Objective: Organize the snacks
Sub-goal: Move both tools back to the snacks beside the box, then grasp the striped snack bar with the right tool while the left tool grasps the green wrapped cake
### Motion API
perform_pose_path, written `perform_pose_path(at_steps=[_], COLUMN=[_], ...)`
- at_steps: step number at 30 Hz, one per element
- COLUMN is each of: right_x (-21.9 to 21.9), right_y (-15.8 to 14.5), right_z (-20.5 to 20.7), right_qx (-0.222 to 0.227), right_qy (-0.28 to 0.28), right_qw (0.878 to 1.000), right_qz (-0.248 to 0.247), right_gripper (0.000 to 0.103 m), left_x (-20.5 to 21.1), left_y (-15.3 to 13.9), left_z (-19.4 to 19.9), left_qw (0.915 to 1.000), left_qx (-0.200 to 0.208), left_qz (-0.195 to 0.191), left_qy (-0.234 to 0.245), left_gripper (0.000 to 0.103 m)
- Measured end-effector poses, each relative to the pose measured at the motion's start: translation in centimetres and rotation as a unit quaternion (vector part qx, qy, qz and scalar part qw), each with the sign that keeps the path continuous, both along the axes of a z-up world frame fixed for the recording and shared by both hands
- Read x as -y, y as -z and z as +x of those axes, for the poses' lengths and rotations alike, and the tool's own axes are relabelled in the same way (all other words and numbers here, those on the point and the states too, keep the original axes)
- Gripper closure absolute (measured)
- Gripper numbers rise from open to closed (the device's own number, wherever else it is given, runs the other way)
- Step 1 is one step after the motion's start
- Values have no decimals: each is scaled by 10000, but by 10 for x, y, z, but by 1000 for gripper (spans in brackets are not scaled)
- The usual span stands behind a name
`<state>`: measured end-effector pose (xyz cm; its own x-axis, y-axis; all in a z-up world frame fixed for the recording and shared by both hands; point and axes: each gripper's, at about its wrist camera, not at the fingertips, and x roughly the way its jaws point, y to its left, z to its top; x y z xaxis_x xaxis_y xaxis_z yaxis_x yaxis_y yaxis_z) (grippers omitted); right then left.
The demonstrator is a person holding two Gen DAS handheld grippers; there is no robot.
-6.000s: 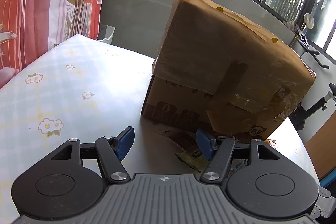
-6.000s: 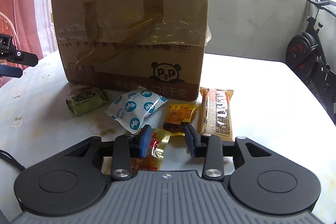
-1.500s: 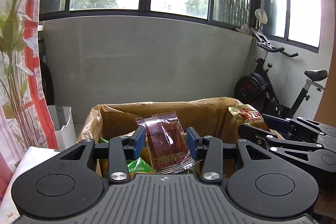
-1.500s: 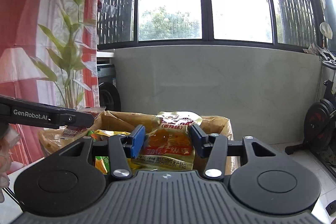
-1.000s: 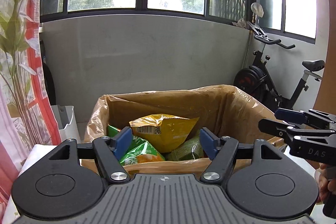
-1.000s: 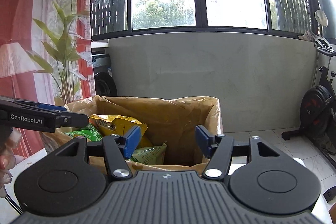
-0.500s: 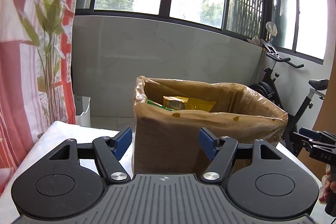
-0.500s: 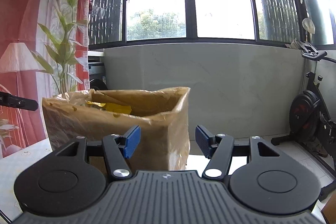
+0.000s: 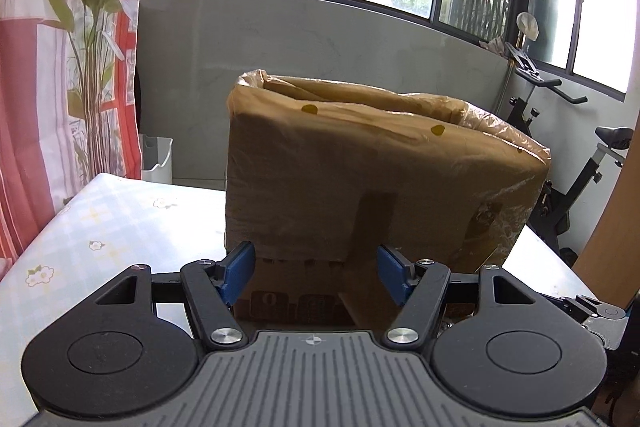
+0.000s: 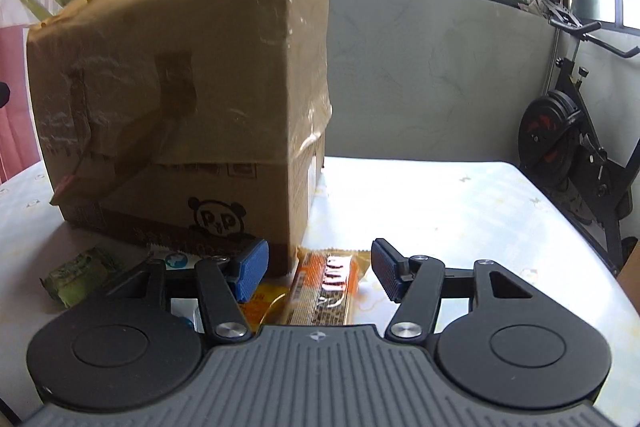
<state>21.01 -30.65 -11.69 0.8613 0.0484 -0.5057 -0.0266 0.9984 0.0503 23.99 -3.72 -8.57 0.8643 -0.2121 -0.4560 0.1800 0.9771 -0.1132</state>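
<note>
Fingers (image 10: 384,273) on both grippers apart, empty, left closing; risk: right gripper (image 10: 318,273) nudges orange bar (image 10: 326,287) against box (image 10: 180,115).

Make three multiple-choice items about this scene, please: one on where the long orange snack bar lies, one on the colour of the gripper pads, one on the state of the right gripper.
1. Where does the long orange snack bar lie?
A. on the table by the brown cardboard box's corner
B. inside the box
C. on the floor

2. What colour are the gripper pads?
A. red
B. blue
C. white

3. What is between the jaws of the right gripper?
A. a green packet, gripped
B. a spoon, gripped
C. nothing gripped

Answers: 1 A, the bar rests on the tablecloth at the box's foot; 2 B, both pads show blue; 3 C, the pads stand apart and press on nothing.
</note>
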Motion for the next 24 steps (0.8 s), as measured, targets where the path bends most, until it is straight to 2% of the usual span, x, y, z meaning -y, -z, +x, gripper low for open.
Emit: perform_pose_path(at_steps=[6, 8, 13, 18, 24], right_x=[-1, -3, -6, -1, -7], right_y=[12, 15, 22, 23, 25], right_z=[1, 4, 12, 15, 13], right_qx=[-199, -366, -597, -632, -602], right_qy=[-17, -74, 45, 160, 75], right_qw=[9997, 9992, 9979, 9978, 9976], right_qz=[-106, -131, -228, -141, -341], right_gripper=[47, 53, 58, 61, 62], left_x=[0, 1, 5, 13, 30], left_y=[15, 21, 36, 55, 78], left_z=[1, 2, 5, 12, 24], left_qw=[9996, 9993, 9980, 9955, 9904], left_qx=[-262, -374, -624, -914, -1213], left_qz=[24, 47, 107, 216, 435], left_qy=[-61, -49, 5, 111, 495], left_gripper=[35, 35, 36, 36, 36])
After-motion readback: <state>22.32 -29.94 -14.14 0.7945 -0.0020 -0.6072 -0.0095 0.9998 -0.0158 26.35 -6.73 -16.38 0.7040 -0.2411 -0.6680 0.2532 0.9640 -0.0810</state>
